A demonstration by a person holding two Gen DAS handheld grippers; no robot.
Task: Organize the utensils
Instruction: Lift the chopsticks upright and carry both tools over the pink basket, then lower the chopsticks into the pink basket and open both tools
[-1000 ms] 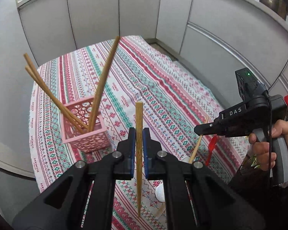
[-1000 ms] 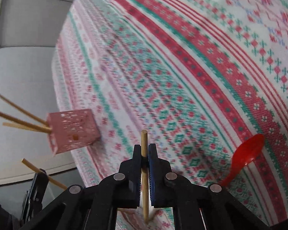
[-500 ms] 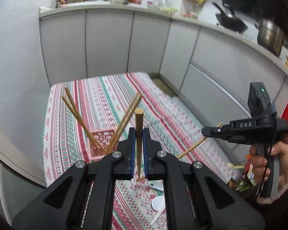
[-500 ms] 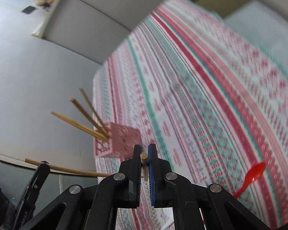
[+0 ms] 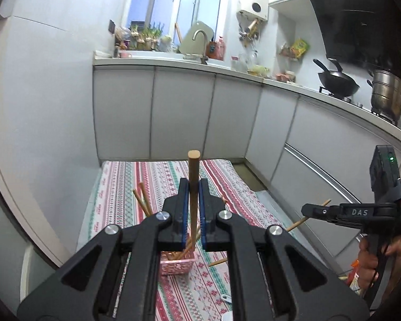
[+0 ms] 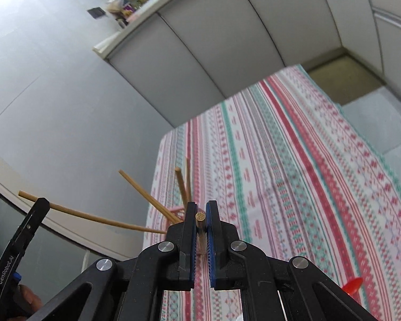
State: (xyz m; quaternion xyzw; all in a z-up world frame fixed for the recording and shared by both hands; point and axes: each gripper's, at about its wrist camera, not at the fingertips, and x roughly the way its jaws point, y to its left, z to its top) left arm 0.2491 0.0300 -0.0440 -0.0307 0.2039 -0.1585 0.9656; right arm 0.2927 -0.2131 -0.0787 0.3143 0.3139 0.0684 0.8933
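My left gripper is shut on a wooden chopstick that stands upright between its blue pads, high above the pink perforated holder. Several chopsticks lean out of the holder. My right gripper is shut on another chopstick, seen end-on. It shows at the right of the left wrist view, with its chopstick slanting down. The holder peeks out behind the right jaws. My left gripper and its chopstick show at lower left.
The table carries a striped red, green and white cloth. A red spoon lies at its right edge and a white spoon near the front. Grey cabinets and a wall close in the table.
Both grippers have risen and tilted up with their chopsticks, so the holder sits lower and farther off in both views and the kitchen counter has come into sight.
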